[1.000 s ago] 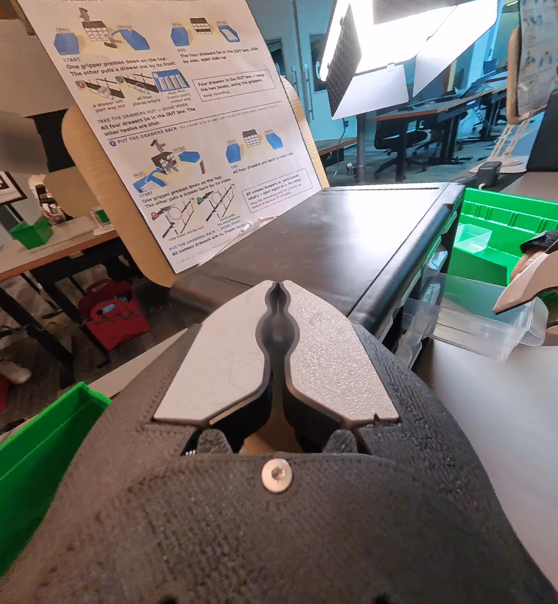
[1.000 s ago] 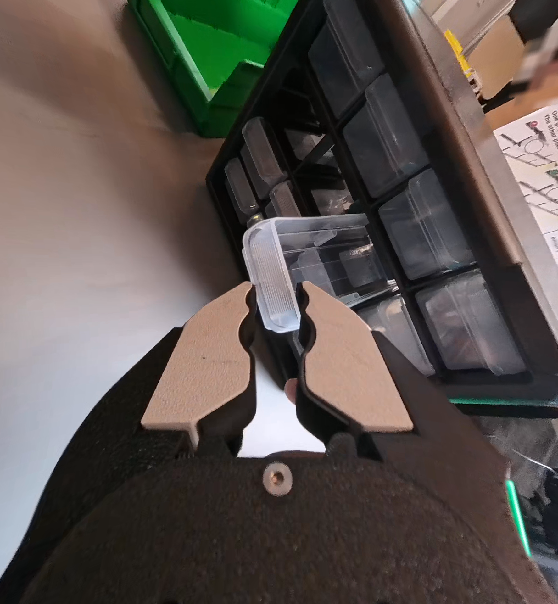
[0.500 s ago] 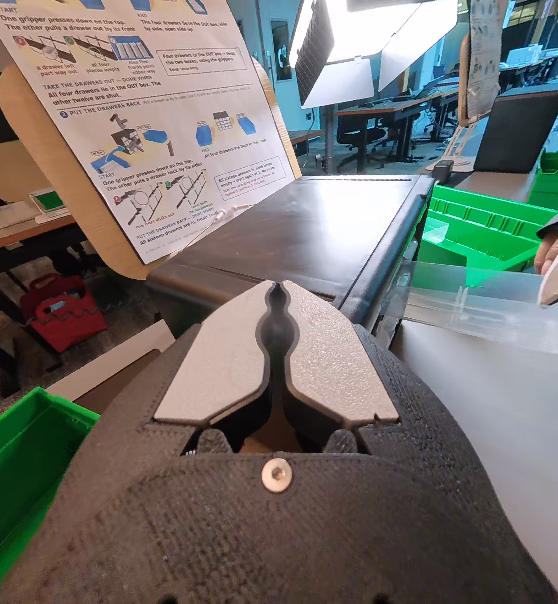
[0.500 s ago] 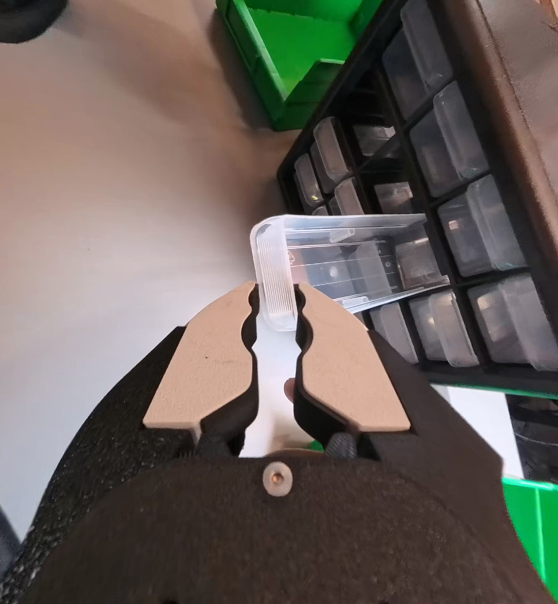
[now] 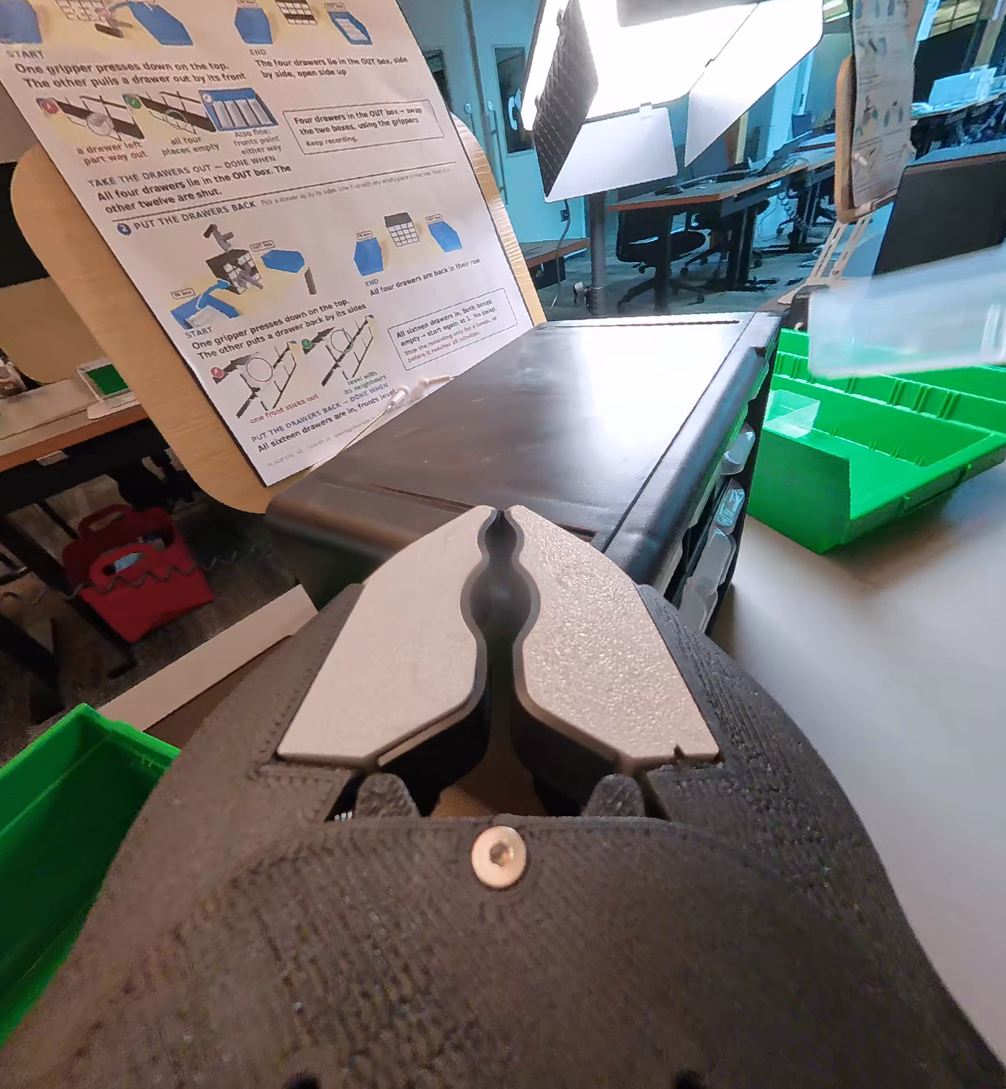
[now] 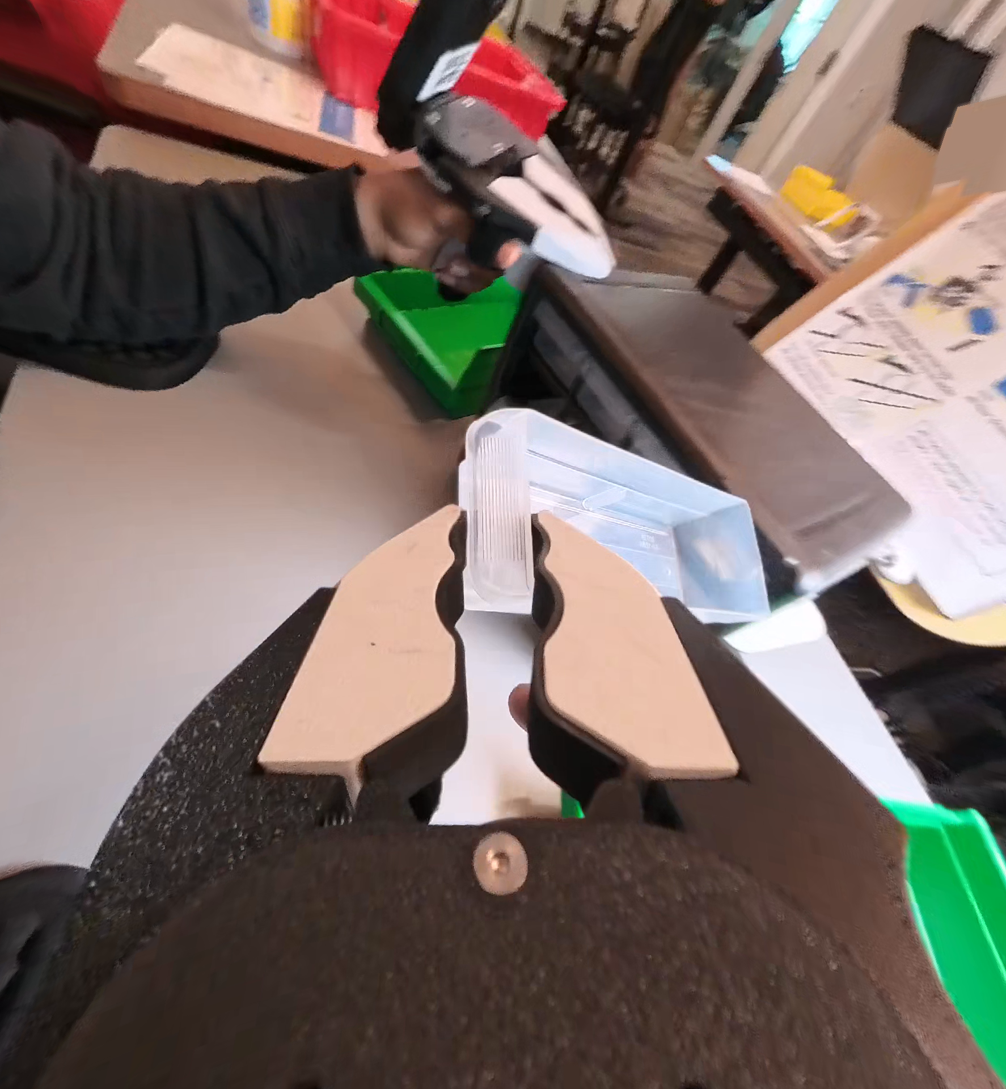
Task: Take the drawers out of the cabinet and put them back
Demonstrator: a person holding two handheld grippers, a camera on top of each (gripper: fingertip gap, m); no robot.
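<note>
**One clear drawer held in the air, clear of the cabinet**

One clear drawer (image 6: 618,518) is pinched by its ribbed front handle between the tan fingers (image 6: 371,642) of the right gripper (image 6: 499,548). The jaws are closed onto that handle, and the drawer hangs off the table (image 6: 182,501), tilted, its open side showing nothing inside. From the left wrist view the same drawer is a blurred clear shape (image 5: 931,318) above the far green bin.

Just past it stands the black cabinet (image 5: 548,412), glossy top bare, the clear fronts of other drawers (image 5: 724,507) lined down its face. The left gripper (image 5: 499,521) hovers near the cabinet's near top corner, its grey fingers (image 5: 406,642) pressed together with nothing between them; I cannot tell whether the tips touch the top.

Beyond the cabinet a green bin (image 5: 878,459) sits on the table with one clear drawer lying in it (image 5: 789,412). Another green bin (image 5: 35,825) sits beside the left gripper, contents out of sight. An instruction sheet on a wooden board (image 5: 265,224) leans behind the cabinet.
</note>
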